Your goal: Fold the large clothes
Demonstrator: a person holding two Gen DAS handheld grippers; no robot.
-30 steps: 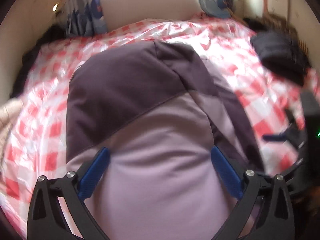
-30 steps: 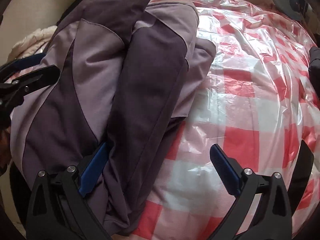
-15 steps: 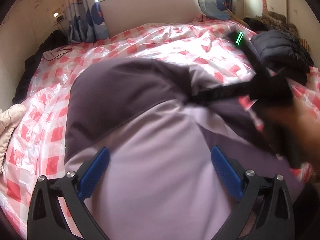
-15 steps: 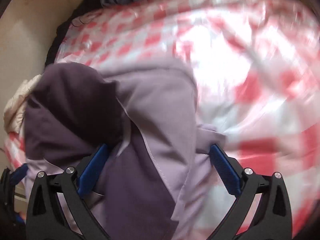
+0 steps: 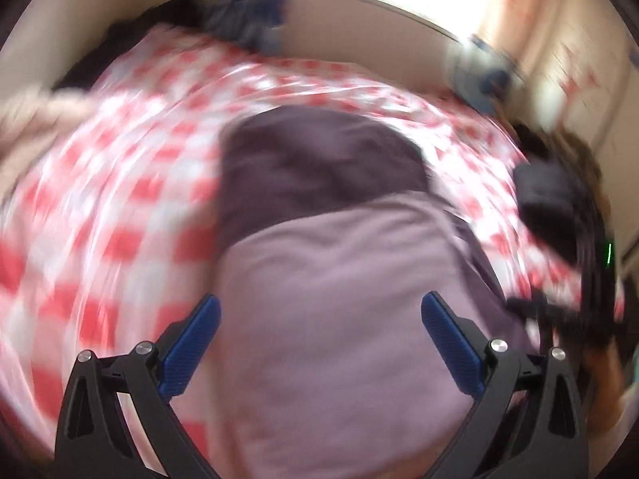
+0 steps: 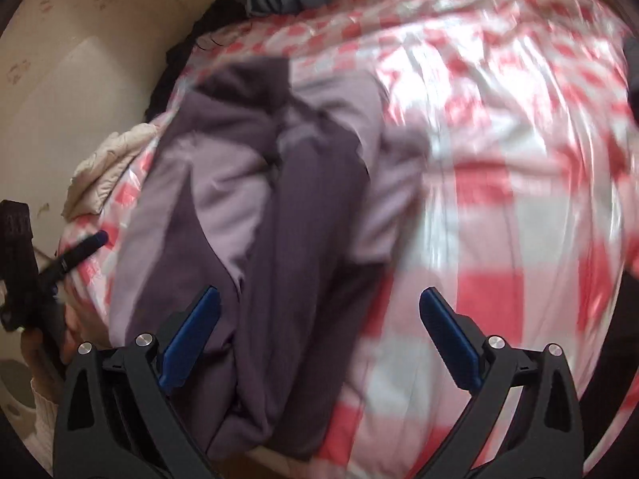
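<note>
A: Where does the garment sit at this moment?

B: The two-tone purple jacket (image 6: 279, 207) lies bunched on the red-checked plastic sheet (image 6: 499, 239), filling the left and centre of the right wrist view. In the left wrist view the jacket (image 5: 339, 287) runs from the centre down to the lower edge, pale lilac near the camera and dark purple further up.

A: And the claws?

B: The right gripper (image 6: 319, 333) stands wide with nothing between its blue pads; its left pad is over the dark fold, its right pad over bare sheet. The left gripper (image 5: 319, 339) is equally wide above the lilac panel and grips nothing. Both views are smeared, so finer contact cannot be judged.

A: What does the step need?

B: The jacket looks partly folded lengthwise but lumpy, with loose cloth hanging at the lower edge of the right wrist view. The likely good move is for each claw to pinch all layers at a near corner, not only the top one. Then both should lift together and carry the near end toward the dark upper part, keeping the cloth taut so the crease falls straight.

A: Any hazard?

B: The glossy sheet may slide or get pinched with the fabric. A cream garment (image 6: 104, 167) at the left of the right wrist view lies near enough to be dragged along.
</note>
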